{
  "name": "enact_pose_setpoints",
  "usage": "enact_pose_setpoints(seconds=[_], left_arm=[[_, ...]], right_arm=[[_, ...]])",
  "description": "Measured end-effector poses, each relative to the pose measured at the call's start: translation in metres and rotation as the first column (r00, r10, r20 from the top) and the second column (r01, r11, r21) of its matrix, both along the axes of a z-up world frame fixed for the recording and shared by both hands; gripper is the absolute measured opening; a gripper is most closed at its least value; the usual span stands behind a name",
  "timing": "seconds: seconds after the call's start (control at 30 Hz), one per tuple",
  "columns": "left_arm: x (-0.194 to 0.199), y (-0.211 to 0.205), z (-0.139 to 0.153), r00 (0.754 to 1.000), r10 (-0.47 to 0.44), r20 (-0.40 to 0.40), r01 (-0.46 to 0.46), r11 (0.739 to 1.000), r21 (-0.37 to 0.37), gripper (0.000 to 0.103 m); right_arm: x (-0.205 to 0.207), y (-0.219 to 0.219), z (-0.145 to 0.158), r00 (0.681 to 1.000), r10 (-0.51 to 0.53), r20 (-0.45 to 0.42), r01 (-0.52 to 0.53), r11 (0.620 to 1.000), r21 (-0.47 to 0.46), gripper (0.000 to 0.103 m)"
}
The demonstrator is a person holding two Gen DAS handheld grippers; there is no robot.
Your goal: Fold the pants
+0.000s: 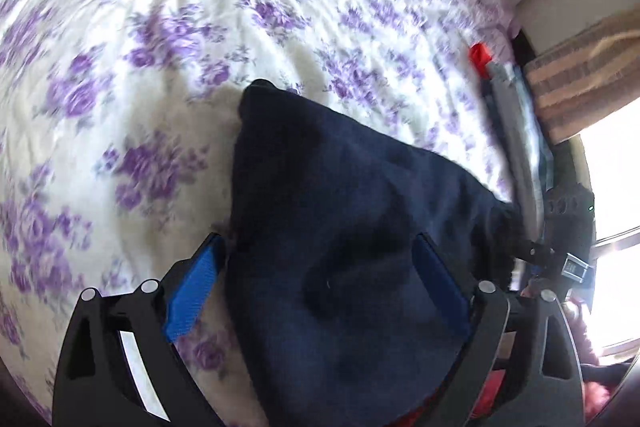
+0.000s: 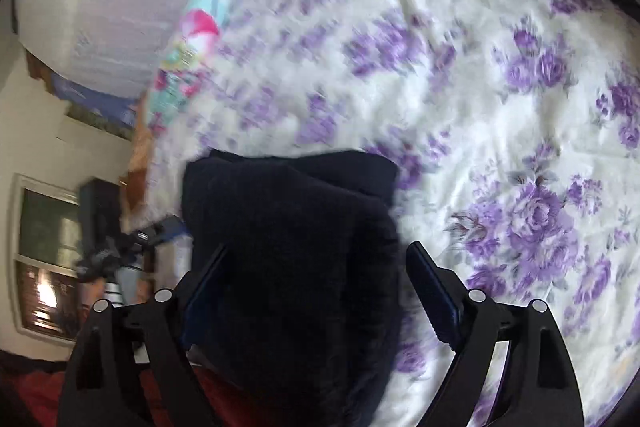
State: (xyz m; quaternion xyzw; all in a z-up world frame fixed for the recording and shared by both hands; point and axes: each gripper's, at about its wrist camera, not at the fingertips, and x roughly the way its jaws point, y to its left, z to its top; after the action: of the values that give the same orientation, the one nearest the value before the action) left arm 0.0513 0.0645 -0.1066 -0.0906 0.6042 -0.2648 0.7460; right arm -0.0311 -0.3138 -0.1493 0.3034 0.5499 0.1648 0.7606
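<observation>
In the left wrist view, the left tongs (image 1: 316, 259) stand wide apart, their blue pads on either side of the dark navy pants (image 1: 348, 227). The pants lie in a folded heap on the bed (image 1: 160, 27), whose sheet is white with purple flowers, and reach up between the two fingers; the pads do not press on the cloth.

In the right wrist view, the right tongs (image 2: 316, 267) are also spread apart. The pants (image 2: 292, 247) fill the gap, close against the left finger, with sheet showing beside the right finger.
</observation>
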Motion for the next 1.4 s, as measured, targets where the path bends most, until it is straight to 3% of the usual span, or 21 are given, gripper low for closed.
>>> enact_pose_setpoints(seconds=[0.07,0.17,0.43,0.83,1.3,1.37,1.4], left_arm=[[0.000,-0.012,-0.003,0.999,-0.026,0.032,0.023,0.996,0.082,0.092],[0.000,-0.021,-0.007,0.997,-0.035,0.074,0.024,0.989,0.144,0.097],[0.003,-0.016,-0.018,0.998,0.012,0.065,-0.019,0.995,0.102,0.099],[0.007,-0.022,-0.021,0.993,-0.031,0.111,0.018,0.994,0.111,0.099],[0.004,-0.026,-0.017,0.987,-0.061,0.146,0.042,0.991,0.126,0.099],[0.002,-0.025,-0.016,0.987,-0.074,0.143,0.060,0.993,0.099,0.093],[0.001,-0.024,-0.015,0.987,-0.082,0.139,0.072,0.995,0.075,0.083]], right_arm=[[0.000,-0.005,-0.005,1.000,-0.012,0.012,0.011,0.998,0.061,0.099],[-0.001,-0.009,-0.003,1.000,0.010,0.019,-0.011,0.997,0.074,0.099],[-0.002,-0.003,0.001,0.997,0.058,0.048,-0.059,0.998,0.025,0.100],[0.002,0.000,0.001,0.999,0.012,0.039,-0.013,1.000,0.028,0.100],[0.005,0.015,0.004,1.000,0.001,0.019,0.000,0.998,-0.058,0.100],[0.007,0.022,0.007,1.000,0.023,0.004,-0.023,0.994,-0.107,0.097],[0.007,0.026,0.010,0.999,0.039,0.015,-0.036,0.991,-0.132,0.089]])
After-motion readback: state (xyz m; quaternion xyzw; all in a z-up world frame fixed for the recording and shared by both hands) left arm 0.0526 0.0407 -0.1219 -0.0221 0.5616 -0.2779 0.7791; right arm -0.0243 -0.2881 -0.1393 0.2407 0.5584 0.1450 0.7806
